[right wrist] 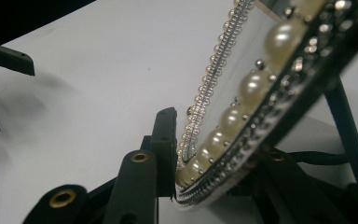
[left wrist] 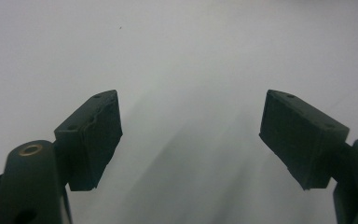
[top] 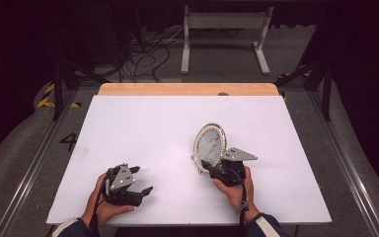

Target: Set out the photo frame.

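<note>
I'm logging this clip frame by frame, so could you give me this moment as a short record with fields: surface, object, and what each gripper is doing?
surface: white table top
object: oval frame with pearl rim, upright, right of centre
right gripper: shut on frame's lower edge, rim pinched between its jaws
left gripper: open, nothing between its jaws, near the table's front left
gap: grippers apart, left one away from the frame
</note>
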Tool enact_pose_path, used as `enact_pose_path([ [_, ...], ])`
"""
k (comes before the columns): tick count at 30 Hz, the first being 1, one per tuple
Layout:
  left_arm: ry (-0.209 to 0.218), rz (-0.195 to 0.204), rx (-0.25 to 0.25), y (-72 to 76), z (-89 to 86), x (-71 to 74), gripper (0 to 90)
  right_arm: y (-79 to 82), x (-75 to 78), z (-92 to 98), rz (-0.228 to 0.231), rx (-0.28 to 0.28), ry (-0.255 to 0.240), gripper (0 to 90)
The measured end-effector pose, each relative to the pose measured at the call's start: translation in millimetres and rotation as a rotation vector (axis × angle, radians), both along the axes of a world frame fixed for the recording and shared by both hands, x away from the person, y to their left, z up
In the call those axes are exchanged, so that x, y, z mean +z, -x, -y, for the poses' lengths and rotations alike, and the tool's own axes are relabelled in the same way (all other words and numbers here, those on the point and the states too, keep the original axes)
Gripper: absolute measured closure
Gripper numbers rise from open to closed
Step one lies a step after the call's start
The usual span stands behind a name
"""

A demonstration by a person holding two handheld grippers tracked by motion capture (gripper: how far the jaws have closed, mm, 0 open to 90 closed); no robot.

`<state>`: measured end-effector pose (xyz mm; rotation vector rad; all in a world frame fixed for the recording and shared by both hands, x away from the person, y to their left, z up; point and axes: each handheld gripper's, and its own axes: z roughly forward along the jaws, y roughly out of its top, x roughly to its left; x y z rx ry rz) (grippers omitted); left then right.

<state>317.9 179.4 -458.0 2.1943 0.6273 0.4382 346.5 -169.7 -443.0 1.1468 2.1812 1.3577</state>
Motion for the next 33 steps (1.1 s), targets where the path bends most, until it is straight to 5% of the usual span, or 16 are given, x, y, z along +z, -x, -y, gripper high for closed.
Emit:
enact_pose_path([
  [20, -0.009, -0.003, -0.039, -7.2, 11.5, 0.1, 21.4, 7.8, 1.0, 4.1, 0.028, -0.02, -0.018, 68.5],
  [33, -0.004, -0.023, -0.048, -11.2, 16.4, -1.0, 21.4, 0.3, -2.8, 0.0, -0.01, -0.026, -0.039, 76.0],
])
